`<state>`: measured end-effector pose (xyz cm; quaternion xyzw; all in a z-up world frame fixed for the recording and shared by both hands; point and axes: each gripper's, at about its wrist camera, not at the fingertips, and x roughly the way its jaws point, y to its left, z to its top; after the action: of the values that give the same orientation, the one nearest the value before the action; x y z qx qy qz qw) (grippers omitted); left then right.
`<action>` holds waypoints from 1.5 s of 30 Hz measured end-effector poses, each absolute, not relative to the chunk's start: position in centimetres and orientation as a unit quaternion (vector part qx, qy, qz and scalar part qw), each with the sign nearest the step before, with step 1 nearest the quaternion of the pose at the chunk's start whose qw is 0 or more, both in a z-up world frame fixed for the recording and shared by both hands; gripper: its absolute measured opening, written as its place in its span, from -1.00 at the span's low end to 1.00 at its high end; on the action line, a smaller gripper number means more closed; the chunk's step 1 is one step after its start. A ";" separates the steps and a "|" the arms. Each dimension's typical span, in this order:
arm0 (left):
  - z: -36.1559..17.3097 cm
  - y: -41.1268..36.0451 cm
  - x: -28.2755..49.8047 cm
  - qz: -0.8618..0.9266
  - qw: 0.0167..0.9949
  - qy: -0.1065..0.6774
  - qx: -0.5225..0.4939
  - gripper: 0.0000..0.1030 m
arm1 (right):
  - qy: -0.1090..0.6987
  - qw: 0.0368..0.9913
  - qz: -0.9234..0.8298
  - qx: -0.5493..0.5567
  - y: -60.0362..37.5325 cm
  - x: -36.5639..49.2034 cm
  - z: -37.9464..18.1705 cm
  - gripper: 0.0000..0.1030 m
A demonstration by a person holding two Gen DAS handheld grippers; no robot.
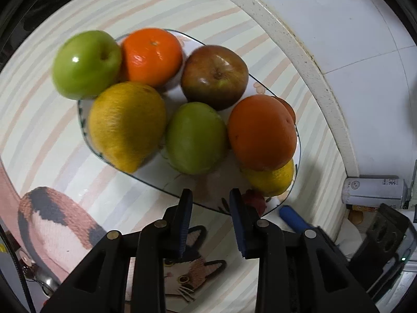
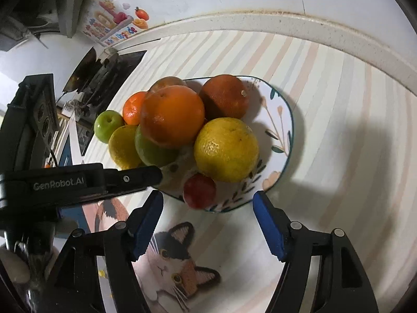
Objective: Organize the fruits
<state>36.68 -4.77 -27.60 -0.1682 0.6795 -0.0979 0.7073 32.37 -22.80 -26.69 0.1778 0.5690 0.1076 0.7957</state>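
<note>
The fruits (image 2: 172,116) sit piled on the floral plate (image 2: 282,120) on your striped cat mat (image 2: 338,104). Your left gripper (image 1: 211,195) hovers at the plate's near rim, jaws apart and empty; your right gripper (image 2: 208,200) likewise, jaws wide.

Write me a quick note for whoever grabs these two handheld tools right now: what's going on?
Left tool: open, empty, at the plate's near rim.
Right tool: open wide, empty, just short of the small red fruit.
Fruits are all heaped on the floral plate; the green apple hangs over its far edge.
Done: fruit gathered on the plate.
Left: possibly tidying; nothing is gripped.
</note>
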 end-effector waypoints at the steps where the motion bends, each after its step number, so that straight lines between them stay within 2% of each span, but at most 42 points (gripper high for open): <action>1: -27.4 -4.6 36.5 -0.095 0.710 0.678 -0.164 -0.39 | 0.570 0.796 0.105 0.174 -23.1 32.0 -26.5 0.44; 3: -26.6 -4.1 35.9 -0.087 0.720 0.672 -0.151 -0.09 | 0.576 0.795 0.095 0.164 -23.6 31.3 -26.2 0.49; 4: -26.1 -4.0 35.5 -0.078 0.728 0.667 -0.137 0.00 | 0.578 0.795 0.090 0.161 -23.8 31.0 -26.1 0.63; 6: -25.0 -3.7 34.6 -0.060 0.745 0.655 -0.109 0.39 | 0.584 0.795 0.072 0.147 -24.3 30.1 -25.6 0.78; 9: -23.5 -3.4 33.2 -0.042 0.761 0.642 -0.081 0.73 | 0.585 0.802 0.045 0.118 -24.7 28.7 -24.1 0.85; 10: -23.0 -3.3 32.6 -0.036 0.767 0.636 -0.073 0.78 | 0.583 0.803 0.042 0.114 -24.8 28.4 -23.8 0.88; 13: -21.4 -3.2 31.0 -0.014 0.784 0.619 -0.045 0.80 | 0.571 0.815 0.033 0.097 -24.9 27.2 -21.7 0.89; 21: -16.6 -3.3 26.1 0.012 0.812 0.581 -0.044 0.80 | 0.545 0.837 0.024 0.044 -24.7 23.8 -14.8 0.90; 36: -4.2 -4.4 15.5 -0.005 0.868 0.496 -0.003 0.80 | 0.483 0.874 0.032 0.041 -24.6 12.8 -2.2 0.90; 45: -0.3 -4.9 11.5 -0.020 0.882 0.470 -0.002 0.80 | 0.451 0.892 0.027 0.037 -24.7 7.9 3.6 0.90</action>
<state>11.47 -4.90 -0.34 -0.0018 0.4704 -0.0201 0.8822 7.90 -24.75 3.60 0.0366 0.4505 0.0272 0.8916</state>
